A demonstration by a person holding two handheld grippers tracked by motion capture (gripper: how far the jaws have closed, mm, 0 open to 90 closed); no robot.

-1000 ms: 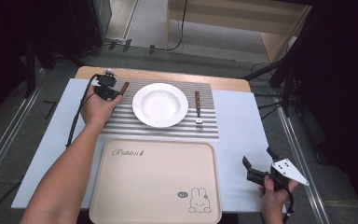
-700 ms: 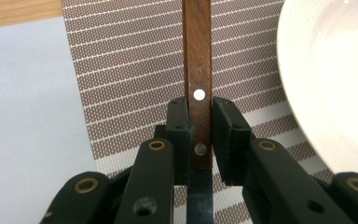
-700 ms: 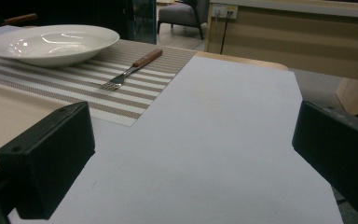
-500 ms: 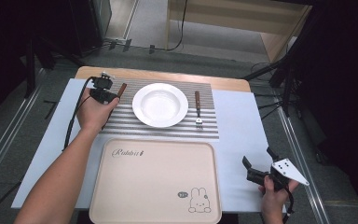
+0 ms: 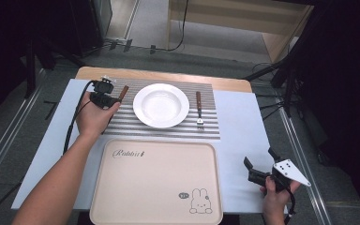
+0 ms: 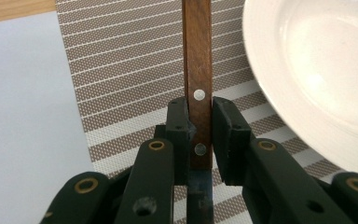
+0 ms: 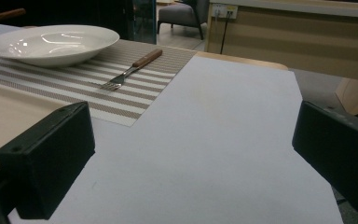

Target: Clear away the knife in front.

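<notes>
Knife (image 6: pixel 197 70) clamped in jaws, beside plate (image 6: pixel 317 70) rim.

My left forearm reaches far forward, and its left gripper (image 5: pixel 104 93) has both pads clamped tight on a slim wooden handle (image 6: pixel 197 79). My right gripper (image 5: pixel 258 176) sits low near my body, hand gripping from below, jaws spread wide with nothing between.

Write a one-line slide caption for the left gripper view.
Left gripper clamps a wooden-handled utensil over the striped placemat, beside the white plate.
</notes>
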